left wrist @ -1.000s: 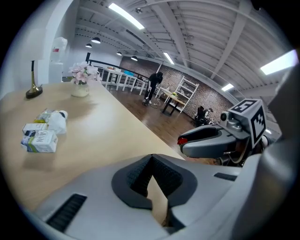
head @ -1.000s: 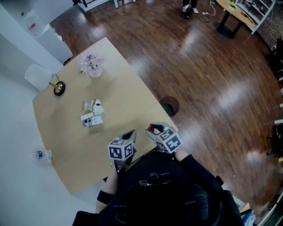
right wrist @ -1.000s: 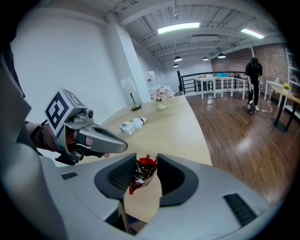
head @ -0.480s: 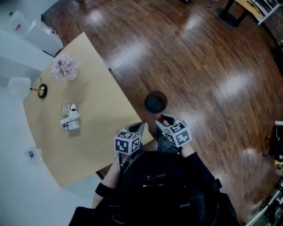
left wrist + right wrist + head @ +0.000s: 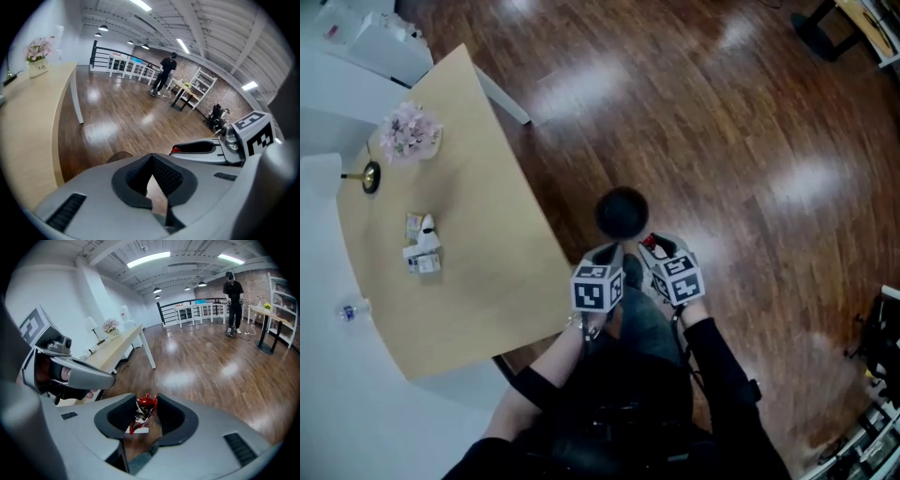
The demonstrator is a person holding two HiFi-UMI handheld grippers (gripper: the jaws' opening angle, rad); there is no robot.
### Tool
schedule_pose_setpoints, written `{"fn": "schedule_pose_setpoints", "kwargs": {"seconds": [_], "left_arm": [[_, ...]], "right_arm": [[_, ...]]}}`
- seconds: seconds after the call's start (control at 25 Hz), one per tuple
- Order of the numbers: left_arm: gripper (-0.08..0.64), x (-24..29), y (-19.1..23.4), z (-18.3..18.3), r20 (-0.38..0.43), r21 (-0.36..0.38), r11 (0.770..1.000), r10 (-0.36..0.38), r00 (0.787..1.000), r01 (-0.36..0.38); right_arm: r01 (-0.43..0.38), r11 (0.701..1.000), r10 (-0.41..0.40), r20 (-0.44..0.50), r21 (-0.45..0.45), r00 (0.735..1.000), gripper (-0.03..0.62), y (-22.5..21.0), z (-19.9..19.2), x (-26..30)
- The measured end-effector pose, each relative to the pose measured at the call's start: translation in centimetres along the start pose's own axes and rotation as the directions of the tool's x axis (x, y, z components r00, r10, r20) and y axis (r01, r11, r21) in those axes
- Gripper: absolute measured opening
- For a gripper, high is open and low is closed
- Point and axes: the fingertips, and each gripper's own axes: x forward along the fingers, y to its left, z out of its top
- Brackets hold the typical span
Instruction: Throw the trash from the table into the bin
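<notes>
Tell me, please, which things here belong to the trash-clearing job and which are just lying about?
Job: red wrapper in the right gripper; black bin; small packets on the table.
Lying about: flower pot; table lamp; water bottle.

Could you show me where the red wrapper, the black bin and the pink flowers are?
Crumpled red wrapper [image 5: 143,411]: right gripper view, its middle, between the jaws.
Round black bin [image 5: 602,208]: head view, its left rim.
Pink flower bunch [image 5: 408,131]: head view, the blossoms.
</notes>
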Motion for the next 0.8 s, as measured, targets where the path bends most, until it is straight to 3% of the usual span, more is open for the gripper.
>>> {"fn": "schedule_pose_setpoints", "kwargs": {"seconds": [0.24,0.6,0.8], "left_arm": [[0.003,7.3,4.6,-2.5,-0.034,-0.148,0.979,0.137,0.99,-0.141],[0.003,12.7,9.9,-5.2,-0.099,-0.25,0.94,0.213,0.972,-0.232],[0.003,13.2,10.4,-5.7,-0.102,-0.278,0.933,0.207,0.973,-0.228]], "right_arm": [[-0.021,1.0,0.021,-0.034,-0.017,0.999,0.15,-5.0,-3.3,9.7],[-0.029,0.999,0.023,-0.155,-0.037,0.988,0.15,-8.4,-9.1,22.4],[-0.016,1.0,0.013,-0.192,-0.013,0.981,0.15,-9.5,-11.2,26.8]]}}
